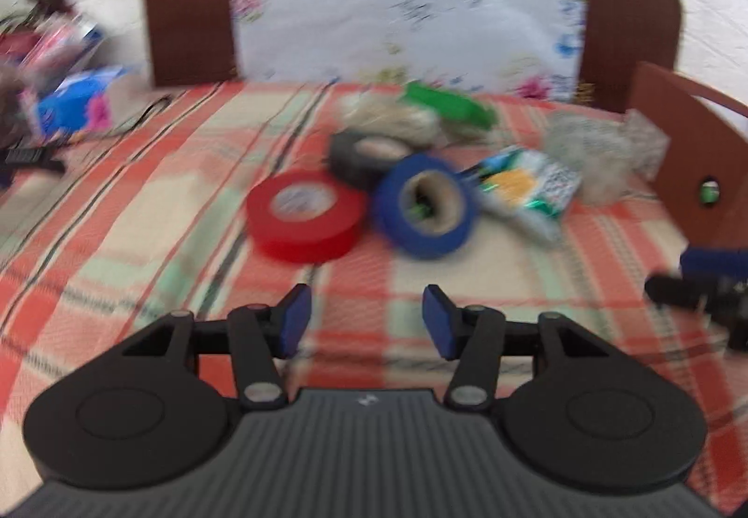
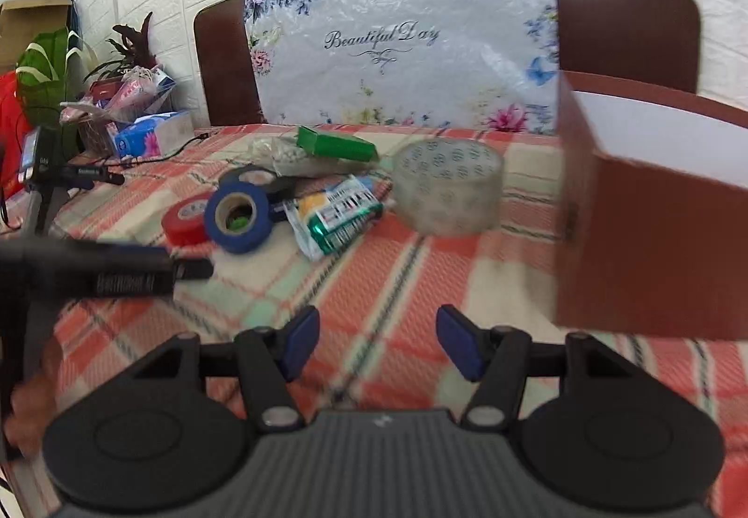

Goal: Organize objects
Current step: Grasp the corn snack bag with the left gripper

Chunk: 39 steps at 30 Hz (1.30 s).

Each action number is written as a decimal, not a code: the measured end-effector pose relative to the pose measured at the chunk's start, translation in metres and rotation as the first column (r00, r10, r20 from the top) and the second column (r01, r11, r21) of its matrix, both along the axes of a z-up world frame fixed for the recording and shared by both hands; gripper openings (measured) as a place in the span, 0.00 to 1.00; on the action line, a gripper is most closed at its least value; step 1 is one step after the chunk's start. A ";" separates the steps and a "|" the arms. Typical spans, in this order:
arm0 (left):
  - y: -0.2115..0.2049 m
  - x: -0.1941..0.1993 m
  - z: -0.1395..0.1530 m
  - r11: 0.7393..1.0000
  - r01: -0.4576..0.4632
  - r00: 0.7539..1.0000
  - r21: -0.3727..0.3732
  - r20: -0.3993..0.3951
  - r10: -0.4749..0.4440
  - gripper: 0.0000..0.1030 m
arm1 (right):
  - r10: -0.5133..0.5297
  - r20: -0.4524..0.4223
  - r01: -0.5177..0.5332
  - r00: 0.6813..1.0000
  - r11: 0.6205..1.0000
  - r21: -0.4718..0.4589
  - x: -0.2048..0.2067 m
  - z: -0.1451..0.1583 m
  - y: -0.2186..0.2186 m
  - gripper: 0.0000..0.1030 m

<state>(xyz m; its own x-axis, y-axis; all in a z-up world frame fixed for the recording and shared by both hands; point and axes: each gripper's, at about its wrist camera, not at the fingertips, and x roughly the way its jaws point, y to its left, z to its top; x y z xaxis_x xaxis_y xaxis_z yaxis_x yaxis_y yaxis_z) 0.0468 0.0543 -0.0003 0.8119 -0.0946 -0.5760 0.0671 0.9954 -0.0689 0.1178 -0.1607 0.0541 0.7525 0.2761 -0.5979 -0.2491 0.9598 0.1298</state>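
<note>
Nearest the lens in each wrist view, a pair of blue-padded jaws is seen partly open with nothing between them: the left gripper (image 1: 365,321) and the right gripper (image 2: 377,342) are both held above bare plaid cloth, and neither is touching any object.

The bed (image 2: 411,284), covered in an orange, cream and green check, is bounded at its far edge by a brown headboard (image 2: 626,32), against which a plastic-wrapped floral pillow (image 2: 397,50) is propped. At the right edge a brown box (image 2: 654,209) is seen close to the right gripper. A wide strip of open cloth is left between the jaws and the pile.

The items are gathered in the middle of the bed, toward the far edge. A clear tape roll (image 2: 446,190) is set just left of the box. A red tape roll (image 1: 304,214) is laid flat, with a blue tape roll (image 1: 425,205) tilted beside it and a black tape roll (image 1: 367,158) behind both. A green-and-white packet (image 1: 528,190) is touching the blue roll's right side. A green box (image 2: 336,144) is rested on a pale bag (image 2: 290,158) at the back.
</note>
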 end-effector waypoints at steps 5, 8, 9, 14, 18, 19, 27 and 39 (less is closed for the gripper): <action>0.020 0.007 0.000 0.990 -0.019 0.999 -0.139 0.034 0.024 0.65 | -0.025 0.020 0.024 0.999 0.999 0.033 0.050 -0.001 0.031 0.69; 0.011 0.006 -0.001 0.994 -0.011 0.999 -0.110 0.039 0.015 0.68 | -0.054 -0.042 0.058 0.998 0.994 0.095 0.088 -0.004 0.038 0.70; 0.010 0.009 -0.001 0.994 -0.010 0.999 -0.107 0.039 0.015 0.68 | -0.082 -0.068 0.087 0.994 0.993 0.081 0.099 -0.010 0.040 0.67; 0.014 -0.001 -0.005 0.992 -0.001 0.999 -0.125 0.046 0.007 0.69 | -0.081 -0.129 0.103 0.988 0.980 0.173 0.085 -0.017 0.029 0.47; 0.012 -0.008 -0.008 0.992 0.009 0.999 -0.124 0.048 -0.003 0.72 | -0.059 -0.160 0.095 0.985 0.970 0.225 0.031 -0.010 0.006 0.46; 0.012 -0.009 -0.008 0.992 0.017 0.999 -0.125 0.046 -0.012 0.75 | -0.058 -0.162 0.094 0.985 0.971 0.218 0.013 -0.011 -0.002 0.47; -0.018 -0.028 0.014 0.935 0.192 0.975 -0.299 -0.054 -0.218 0.78 | -0.164 -0.012 0.164 0.986 0.976 0.144 -0.102 0.007 -0.056 0.86; -0.130 -0.024 0.012 0.865 0.396 0.835 -0.310 -0.269 -0.479 0.55 | 0.009 -0.023 -0.012 1.000 0.990 -0.137 -0.091 -0.017 -0.018 0.55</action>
<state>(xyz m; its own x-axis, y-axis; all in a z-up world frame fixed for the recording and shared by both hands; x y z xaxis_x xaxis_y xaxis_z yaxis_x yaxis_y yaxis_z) 0.0225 -0.0761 0.0115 0.4213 -0.5584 -0.7146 0.4237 0.8179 -0.3893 0.0267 -0.1786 0.0375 0.7360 0.1978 -0.6474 -0.2576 0.9663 0.0025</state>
